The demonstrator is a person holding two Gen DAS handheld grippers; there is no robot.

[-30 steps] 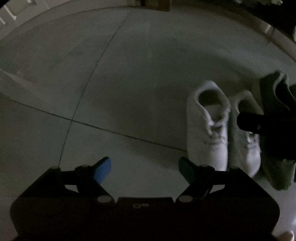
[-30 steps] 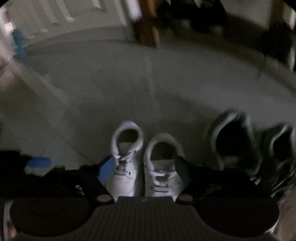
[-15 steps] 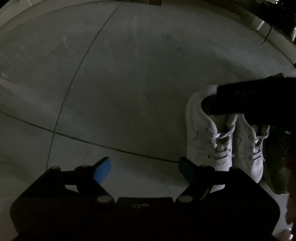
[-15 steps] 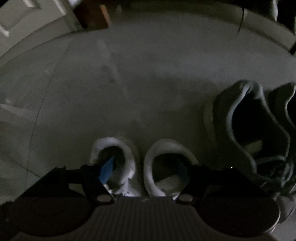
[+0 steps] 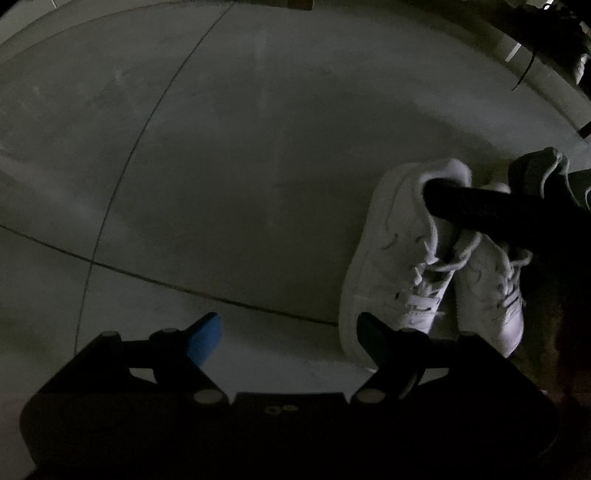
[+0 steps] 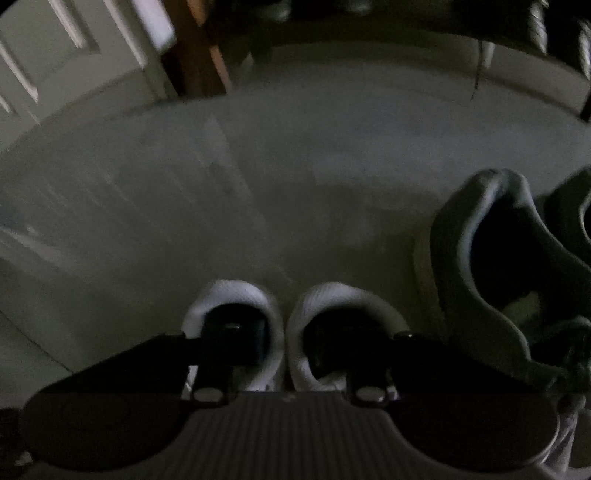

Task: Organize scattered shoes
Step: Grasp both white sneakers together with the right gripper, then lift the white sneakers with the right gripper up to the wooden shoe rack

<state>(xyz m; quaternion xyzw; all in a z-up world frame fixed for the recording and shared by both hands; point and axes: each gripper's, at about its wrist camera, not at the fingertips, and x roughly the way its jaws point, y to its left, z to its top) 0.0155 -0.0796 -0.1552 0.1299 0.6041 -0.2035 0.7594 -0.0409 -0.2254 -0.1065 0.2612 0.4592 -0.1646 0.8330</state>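
Note:
A pair of white sneakers [image 5: 391, 266] stands side by side on the grey tile floor, heels away from me. My right gripper [image 6: 284, 332] has one finger down inside each sneaker's opening. Its jaws are closing, and the two inner collars [image 6: 284, 314] are pinched between them. In the left wrist view it shows as a dark bar [image 5: 480, 218] reaching into the left sneaker. My left gripper [image 5: 286, 325] stands open over bare floor just left of the sneakers, with nothing between its blue pads [image 5: 205, 338].
A pair of dark grey shoes [image 6: 480, 258] stands right beside the white pair. At the back are a white panelled door [image 6: 74, 55], a brown wooden post [image 6: 199, 55] and dark shoes on a low shelf [image 5: 554, 29]. Bare tiles stretch to the left.
The right gripper has come down so its fingers sit inside the two white sneakers, and its jaws have narrowed on their inner collars. The left gripper has stayed almost where it was.

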